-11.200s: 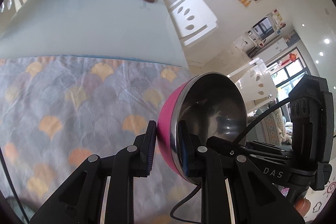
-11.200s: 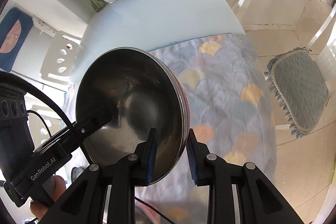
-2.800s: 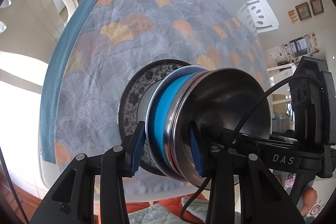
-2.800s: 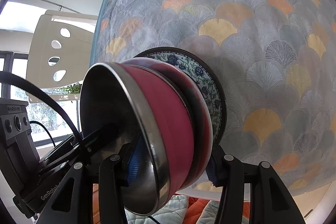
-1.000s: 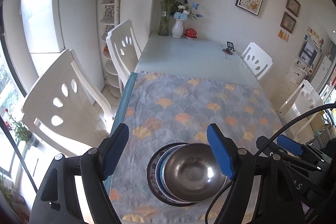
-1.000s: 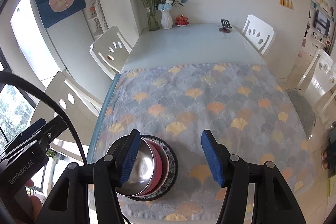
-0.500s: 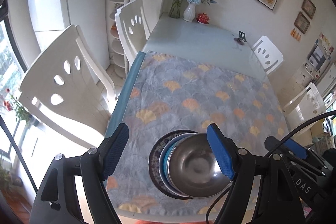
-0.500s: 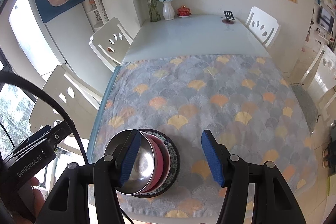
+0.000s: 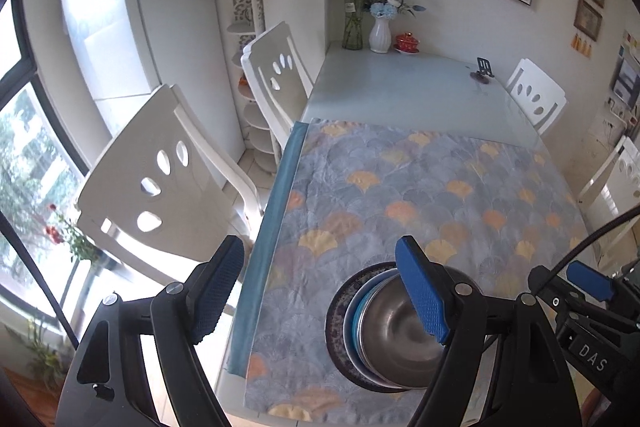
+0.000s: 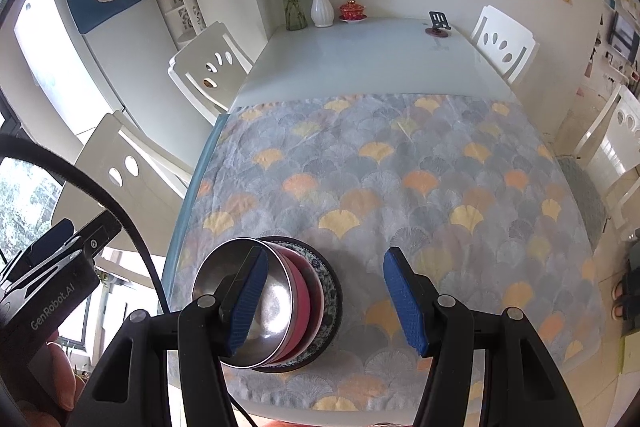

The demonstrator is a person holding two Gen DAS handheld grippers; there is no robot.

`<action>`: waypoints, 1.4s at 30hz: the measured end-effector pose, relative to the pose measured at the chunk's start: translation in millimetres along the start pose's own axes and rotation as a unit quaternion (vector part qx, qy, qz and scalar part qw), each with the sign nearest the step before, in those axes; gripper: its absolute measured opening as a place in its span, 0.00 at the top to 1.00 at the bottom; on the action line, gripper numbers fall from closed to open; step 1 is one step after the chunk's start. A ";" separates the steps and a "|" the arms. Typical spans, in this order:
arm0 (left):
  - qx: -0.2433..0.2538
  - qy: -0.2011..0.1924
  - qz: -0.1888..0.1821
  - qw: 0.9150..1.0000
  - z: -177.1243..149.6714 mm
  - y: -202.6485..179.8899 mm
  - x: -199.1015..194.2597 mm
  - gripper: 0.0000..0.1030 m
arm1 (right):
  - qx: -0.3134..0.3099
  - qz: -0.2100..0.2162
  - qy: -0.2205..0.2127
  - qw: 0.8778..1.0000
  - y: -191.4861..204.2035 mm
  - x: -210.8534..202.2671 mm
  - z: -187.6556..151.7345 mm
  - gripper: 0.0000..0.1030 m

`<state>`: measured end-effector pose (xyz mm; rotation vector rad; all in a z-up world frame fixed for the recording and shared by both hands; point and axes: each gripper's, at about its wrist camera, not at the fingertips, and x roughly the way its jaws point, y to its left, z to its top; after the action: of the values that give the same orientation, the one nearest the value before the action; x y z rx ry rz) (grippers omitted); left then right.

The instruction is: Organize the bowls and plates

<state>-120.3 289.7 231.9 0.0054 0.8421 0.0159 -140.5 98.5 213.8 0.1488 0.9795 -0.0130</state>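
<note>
- Withdrawn since the earlier frames: left gripper (image 9: 316, 291) and right gripper (image 10: 322, 301), both raised clear of the stack, jaws spread, nothing between the pads.
- Released and left standing: steel bowl (image 9: 394, 331) nested in pink bowl (image 10: 298, 301) and blue-sided bowl (image 9: 354, 311), all on patterned plate (image 10: 330, 287).
- Located near front edge of fan-patterned tablecloth (image 10: 400, 179), towards its left side.
- Judged: stacking done, no loose dishes visible.
- Stack upright; steel rim shiny, undamaged.
</note>
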 end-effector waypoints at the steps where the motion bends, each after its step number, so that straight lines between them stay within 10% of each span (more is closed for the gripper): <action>1: 0.004 -0.001 -0.002 1.000 0.3 -1.5 -0.7 0.25 | 0.000 -0.001 0.000 1.000 0.2 0.3 0.0 0.43; 42: 0.020 0.014 -0.017 1.000 -3.9 -15.9 2.1 0.25 | -0.004 0.008 0.020 1.000 -2.5 7.6 -3.6 0.43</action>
<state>-121.5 273.9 227.6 0.0296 0.8708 -0.0328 -139.4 96.9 205.2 0.1491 1.0188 0.0085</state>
